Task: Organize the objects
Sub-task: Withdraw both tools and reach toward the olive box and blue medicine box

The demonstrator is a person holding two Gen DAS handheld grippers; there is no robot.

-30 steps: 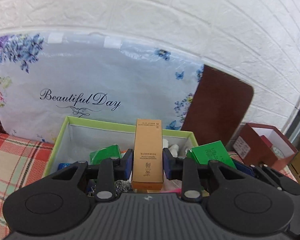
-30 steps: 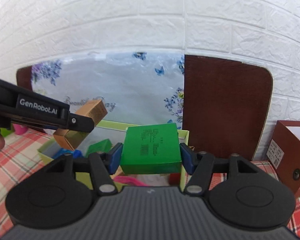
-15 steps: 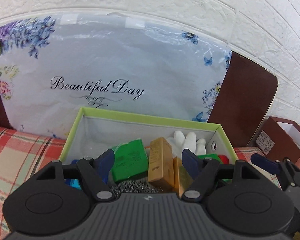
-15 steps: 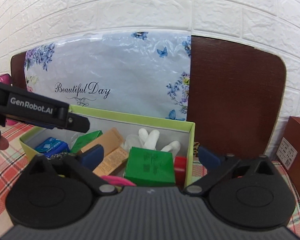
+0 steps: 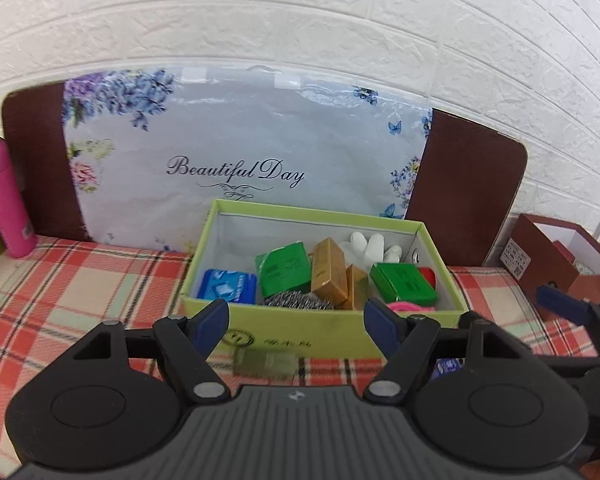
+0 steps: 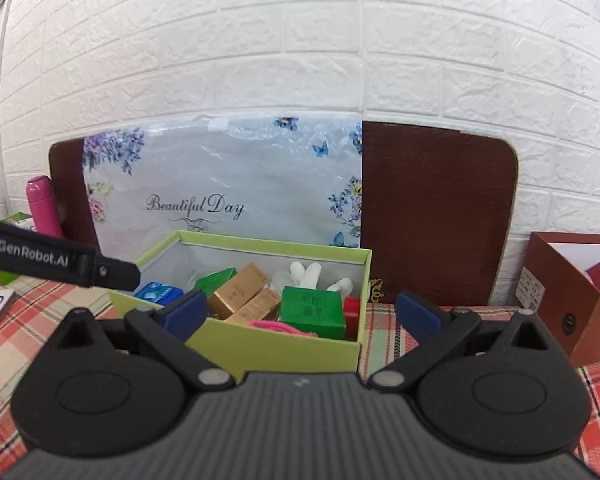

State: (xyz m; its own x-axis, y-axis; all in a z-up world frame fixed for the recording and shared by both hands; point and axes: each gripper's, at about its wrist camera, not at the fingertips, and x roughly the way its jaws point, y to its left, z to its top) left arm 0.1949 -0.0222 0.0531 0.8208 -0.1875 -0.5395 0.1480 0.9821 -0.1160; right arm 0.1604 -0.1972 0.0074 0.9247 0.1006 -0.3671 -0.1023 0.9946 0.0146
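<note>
Box (image 5: 324, 334): holds tan carton (image 5: 329, 270) and green pack (image 6: 313, 309), sorted; both grippers (image 5: 296, 326) (image 6: 299, 312) wide, empty, having just opened.

The left gripper (image 5: 296, 326) and right gripper (image 6: 300, 312) are black with dark blue pads (image 5: 211, 326). Ahead of both sits a lime-green box (image 5: 320, 338) with a pale grey lining. Inside it lie two green packets (image 5: 284, 268), two golden-brown cartons (image 5: 329, 270), a blue pack (image 5: 228, 286), white gloves (image 5: 370, 246), a silvery scouring ball (image 5: 296, 302), something pink (image 5: 410, 307) and something red (image 5: 428, 276). The cloth (image 5: 80, 300) under the box is checked in red, white and pale green. Behind the box stands a dark brown board (image 5: 466, 196) fronted by a pale blue-grey bag (image 5: 240, 140) printed with purple and blue flowers and butterflies (black script lettering too). The wall (image 5: 300, 20) is white brick-patterned. Far left of the left gripper is a bright pink bottle (image 5: 4, 204); to the right, a reddish-brown box (image 5: 548, 264) with white inside
</note>
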